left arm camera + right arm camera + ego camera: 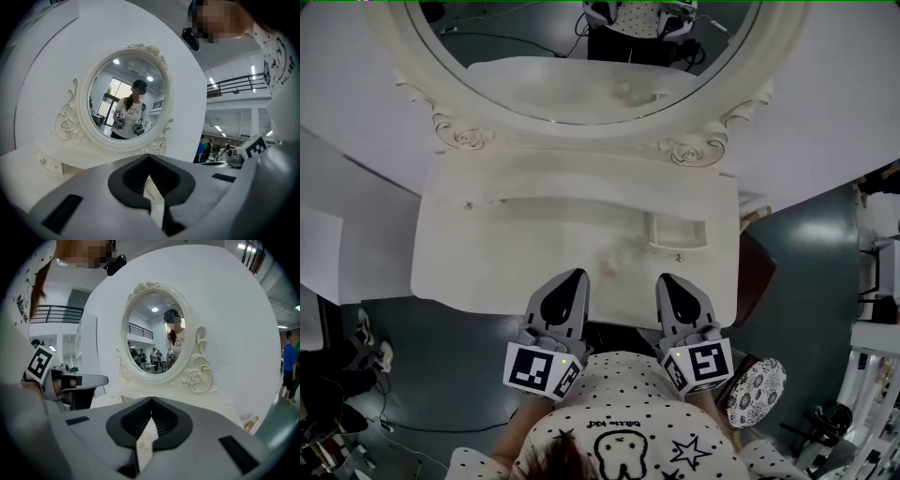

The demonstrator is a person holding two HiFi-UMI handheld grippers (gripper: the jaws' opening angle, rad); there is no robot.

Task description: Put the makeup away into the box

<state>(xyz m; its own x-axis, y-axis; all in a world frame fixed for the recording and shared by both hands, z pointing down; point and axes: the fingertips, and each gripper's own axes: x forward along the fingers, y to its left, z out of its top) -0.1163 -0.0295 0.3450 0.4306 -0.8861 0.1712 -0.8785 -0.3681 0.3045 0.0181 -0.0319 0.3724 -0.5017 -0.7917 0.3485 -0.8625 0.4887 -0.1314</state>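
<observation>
Left hand-held gripper (577, 275) and right hand-held gripper (668, 279): jaws pressed together, empty, side by side over tabletop (487, 253) front edge, facing mirror (581, 66).

Dressing table (487, 253): cream-white, centre of the head view.
- Oval mirror (581, 66) in a rose-carved frame, standing on the table's back edge, top of frame.
- Small drawer (675, 234) with a knob, pulled out, right of centre.
- Small pale object (609, 264), centre, near the front edge; kind unclear.
</observation>
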